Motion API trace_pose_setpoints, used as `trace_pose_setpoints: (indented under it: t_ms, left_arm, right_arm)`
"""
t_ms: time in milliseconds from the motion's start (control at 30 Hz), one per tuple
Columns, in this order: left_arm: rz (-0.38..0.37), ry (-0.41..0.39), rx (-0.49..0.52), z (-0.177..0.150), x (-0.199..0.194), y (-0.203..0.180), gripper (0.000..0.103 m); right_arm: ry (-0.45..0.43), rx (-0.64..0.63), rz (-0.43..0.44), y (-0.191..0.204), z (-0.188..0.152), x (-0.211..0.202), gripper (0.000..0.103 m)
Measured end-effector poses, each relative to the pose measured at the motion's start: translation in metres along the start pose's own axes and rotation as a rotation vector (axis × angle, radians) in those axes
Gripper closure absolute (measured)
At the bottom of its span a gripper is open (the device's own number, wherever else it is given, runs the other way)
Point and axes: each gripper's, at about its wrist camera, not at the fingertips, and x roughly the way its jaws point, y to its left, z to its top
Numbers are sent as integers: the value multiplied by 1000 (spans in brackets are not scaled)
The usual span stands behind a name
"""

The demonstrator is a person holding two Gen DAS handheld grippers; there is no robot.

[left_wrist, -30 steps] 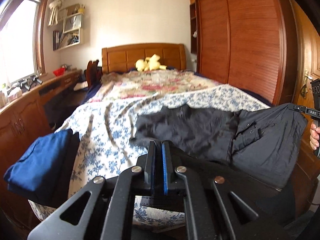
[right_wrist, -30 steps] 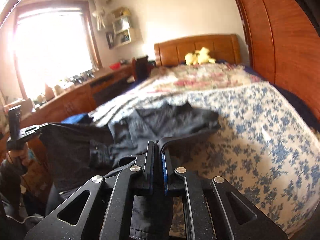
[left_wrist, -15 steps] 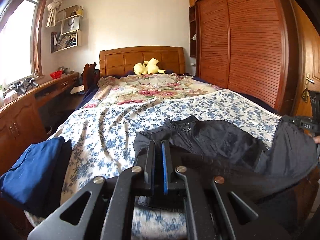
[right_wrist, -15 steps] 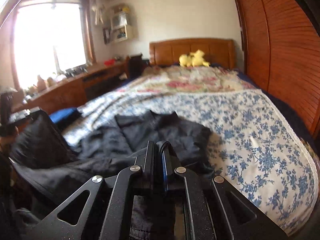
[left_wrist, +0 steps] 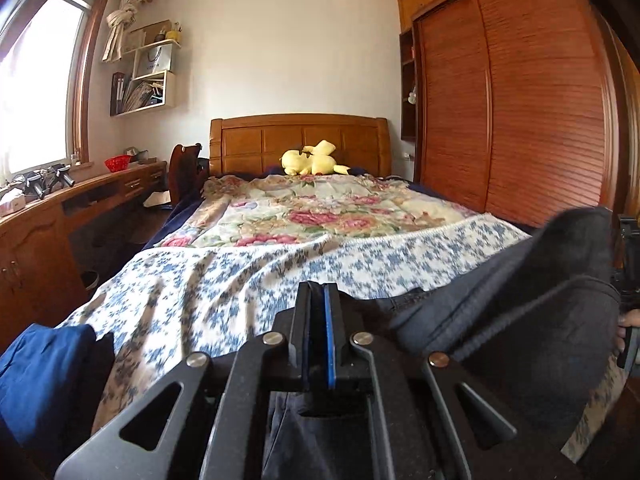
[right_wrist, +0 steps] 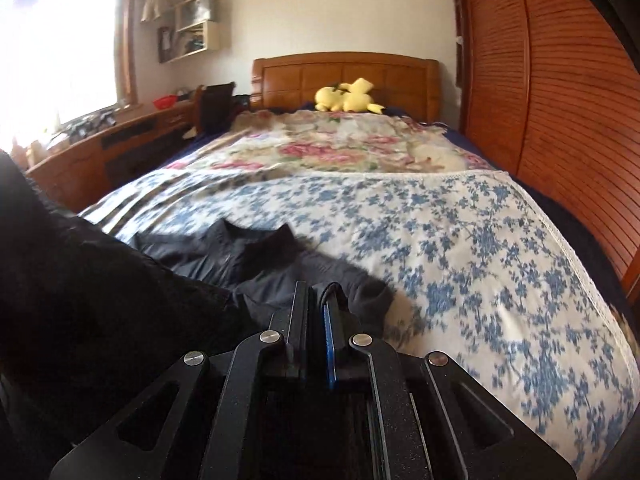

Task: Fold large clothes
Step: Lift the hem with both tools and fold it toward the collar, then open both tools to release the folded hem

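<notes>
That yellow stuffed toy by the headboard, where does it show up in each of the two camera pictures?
Left wrist view: the yellow stuffed toy lies just left of centre, in the upper half, against the wooden headboard.
Right wrist view: it sits slightly right of centre, near the top.
Shared landmark: the headboard, with the floral quilt in front.

A home bedroom: beyond the jaws stretches a flower-patterned quilted bed (left_wrist: 280,264) with carved wooden headboard (left_wrist: 300,140); a slatted wooden wardrobe (left_wrist: 520,112) stands right of them.
</notes>
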Motion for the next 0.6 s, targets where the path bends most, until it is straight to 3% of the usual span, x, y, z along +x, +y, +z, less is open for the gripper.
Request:
trace_pose_setpoints:
  t_ms: [133, 233, 333, 433, 500, 567, 600]
  left_arm:
    - [38, -23, 17, 4, 20, 11, 99]
    - [14, -9, -10, -1, 36, 24, 99]
    - [-34, 45, -47, -10, 54, 32, 97]
    - [-90, 125, -68, -19, 71, 32, 95]
    - [-77, 118, -41, -21, 69, 28, 94]
    - [-97, 116, -45, -19, 66, 29, 84]
    - [-113, 114, -58, -19, 64, 30, 81]
  right_arm:
    - [-21, 5, -60, -10, 31, 40, 99]
    - [16, 24, -89, -15, 37, 70, 99]
    - [68, 55, -122, -21, 31, 97, 99]
    - [112, 88, -96, -24, 25, 114, 98]
    - [96, 71, -160, -20, 26, 114, 86]
    - [81, 94, -126, -22, 28, 110, 60]
    - [82, 108, -108, -24, 29, 108, 53]
